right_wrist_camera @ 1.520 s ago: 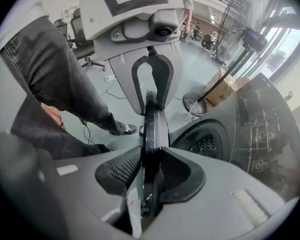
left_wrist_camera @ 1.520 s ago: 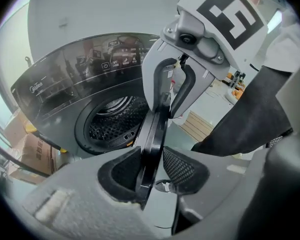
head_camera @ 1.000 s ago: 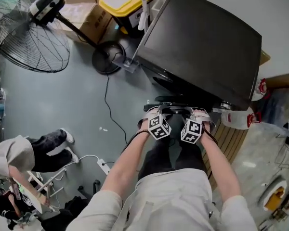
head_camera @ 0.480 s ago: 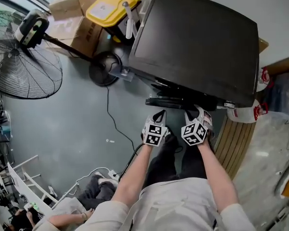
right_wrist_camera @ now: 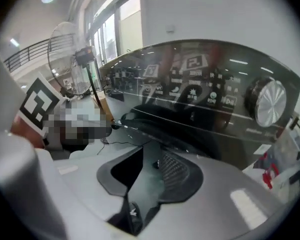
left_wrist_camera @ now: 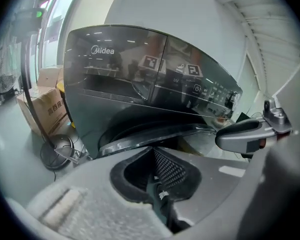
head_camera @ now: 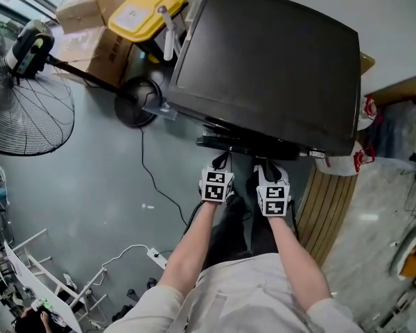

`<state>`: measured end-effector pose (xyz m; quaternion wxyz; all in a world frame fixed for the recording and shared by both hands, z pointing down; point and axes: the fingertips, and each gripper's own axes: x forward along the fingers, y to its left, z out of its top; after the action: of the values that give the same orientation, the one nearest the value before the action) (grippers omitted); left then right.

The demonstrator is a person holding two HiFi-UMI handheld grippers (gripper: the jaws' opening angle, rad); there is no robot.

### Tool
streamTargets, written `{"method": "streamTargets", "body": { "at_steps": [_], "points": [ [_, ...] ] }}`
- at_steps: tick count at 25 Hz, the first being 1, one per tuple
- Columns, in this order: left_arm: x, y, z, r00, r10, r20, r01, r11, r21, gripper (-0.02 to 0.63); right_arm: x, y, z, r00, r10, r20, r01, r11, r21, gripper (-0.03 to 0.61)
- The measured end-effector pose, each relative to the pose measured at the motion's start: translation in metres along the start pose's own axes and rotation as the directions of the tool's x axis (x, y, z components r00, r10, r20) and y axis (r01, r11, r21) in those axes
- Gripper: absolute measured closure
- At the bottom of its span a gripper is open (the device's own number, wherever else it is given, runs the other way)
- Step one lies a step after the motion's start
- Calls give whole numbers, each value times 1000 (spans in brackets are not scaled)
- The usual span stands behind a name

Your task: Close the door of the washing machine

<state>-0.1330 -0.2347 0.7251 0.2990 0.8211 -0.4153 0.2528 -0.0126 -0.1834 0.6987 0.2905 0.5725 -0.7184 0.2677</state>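
the washing machine (head_camera: 267, 64) is a glossy black box with a smooth, faintly domed top, standing against a pale wall on a grey floor (head_camera: 90, 186). its front carries one curved, mirror-like control panel (left_wrist_camera: 155, 74) and one round, brushed-silver dial (right_wrist_camera: 266, 103). under the panel the door (head_camera: 246, 146) shows as a dark curved rim jutting out from the front.

there are two grippers, each of matt grey moulded plastic with black dimpled pads and one cube of black-and-white square markers. the left gripper (head_camera: 222, 161) has its jaws pressed together with nothing between them. the right gripper (head_camera: 265, 166) has jaws part-way apart, empty, and they have just been closing. both point down and forward at the machine's front; the door rim lies just beyond the tips of both pairs of jaws, slightly above them in the gripper views, and i cannot tell whether either pair touches it.

to the machine's left stand one pedestal fan (head_camera: 24, 99) with a wire grille and round black base, two brown cardboard boxes (head_camera: 90, 9) and one bin with a yellow lid (head_camera: 140, 14). a ribbed wooden board (head_camera: 329, 207) lies on the floor at the right.
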Motion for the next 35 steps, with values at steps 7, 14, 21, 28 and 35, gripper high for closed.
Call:
{"method": "streamTargets", "body": {
  "at_steps": [7, 14, 21, 28, 35],
  "points": [
    [16, 7, 19, 1000, 2, -7, -2, 1000, -10, 609, 18, 3, 1, 999, 44, -28, -43, 998, 52, 559],
    [21, 9, 22, 1000, -20, 13, 20, 999, -27, 606, 32, -14, 10, 1000, -2, 6, 1, 982, 190, 577],
    [25, 8, 22, 999, -41, 2, 41, 999, -29, 606, 35, -16, 10, 998, -54, 32, 44, 964, 261, 577],
    [28, 10, 26, 997, -79, 6, 79, 996, -45, 604, 38, -17, 13, 997, -63, 49, 45, 953, 299, 577],
    [33, 15, 31, 999, -54, 2, 54, 997, -52, 603, 48, -12, 15, 1000, 5, 24, -11, 970, 244, 577]
  ]
}}
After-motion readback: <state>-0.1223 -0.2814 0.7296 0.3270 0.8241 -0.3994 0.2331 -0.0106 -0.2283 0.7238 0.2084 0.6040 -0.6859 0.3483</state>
